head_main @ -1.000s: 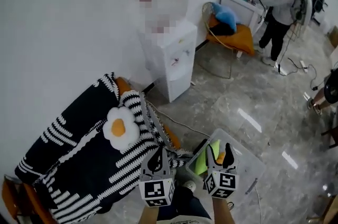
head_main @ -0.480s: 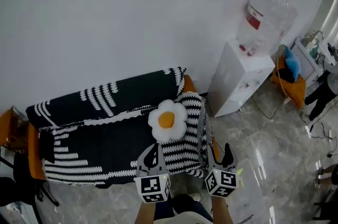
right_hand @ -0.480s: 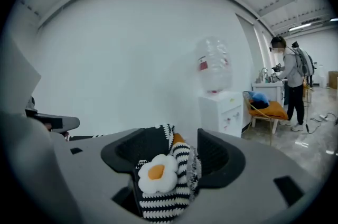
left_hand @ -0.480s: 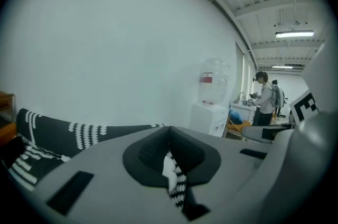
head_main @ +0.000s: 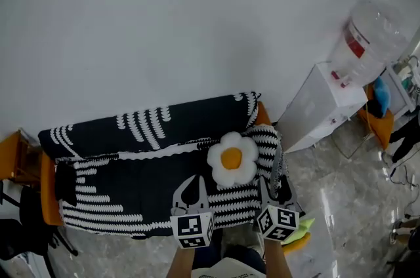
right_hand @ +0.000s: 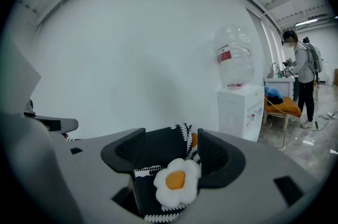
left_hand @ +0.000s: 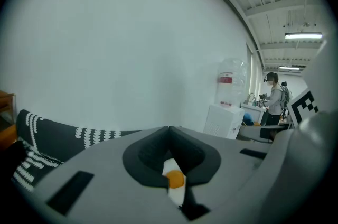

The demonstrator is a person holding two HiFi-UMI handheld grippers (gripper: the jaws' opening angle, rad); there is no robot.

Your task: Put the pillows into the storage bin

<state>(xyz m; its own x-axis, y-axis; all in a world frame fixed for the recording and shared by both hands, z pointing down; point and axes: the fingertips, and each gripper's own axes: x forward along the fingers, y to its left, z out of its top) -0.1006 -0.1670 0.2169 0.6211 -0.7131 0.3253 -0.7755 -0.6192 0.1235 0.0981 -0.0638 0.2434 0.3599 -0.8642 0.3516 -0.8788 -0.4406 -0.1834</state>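
Observation:
A fried-egg pillow point(head_main: 232, 158), white with an orange middle, rests on a sofa point(head_main: 131, 172) draped in a black-and-white striped blanket. It lies just beyond my two grippers, nearer the right one. The left gripper point(head_main: 195, 178) is shut and holds nothing; in the left gripper view only a sliver of the egg pillow point(left_hand: 174, 183) shows past the left gripper point(left_hand: 169, 136). The right gripper point(head_main: 273, 186) is open and empty; the egg pillow point(right_hand: 177, 182) shows beyond the right gripper point(right_hand: 171, 151). A yellow-green pillow point(head_main: 298, 228) peeks out at the lower right.
A white water dispenser point(head_main: 321, 106) with a clear bottle stands against the wall right of the sofa. An orange chair point(head_main: 14, 158) stands at the sofa's left end. Farther right are another orange seat point(right_hand: 285, 106) and a person point(right_hand: 303, 80) at a counter.
The view has swung left from the clear bin and floor to the sofa. Both grippers moved with it and now face the egg pillow. Their jaws look unchanged.

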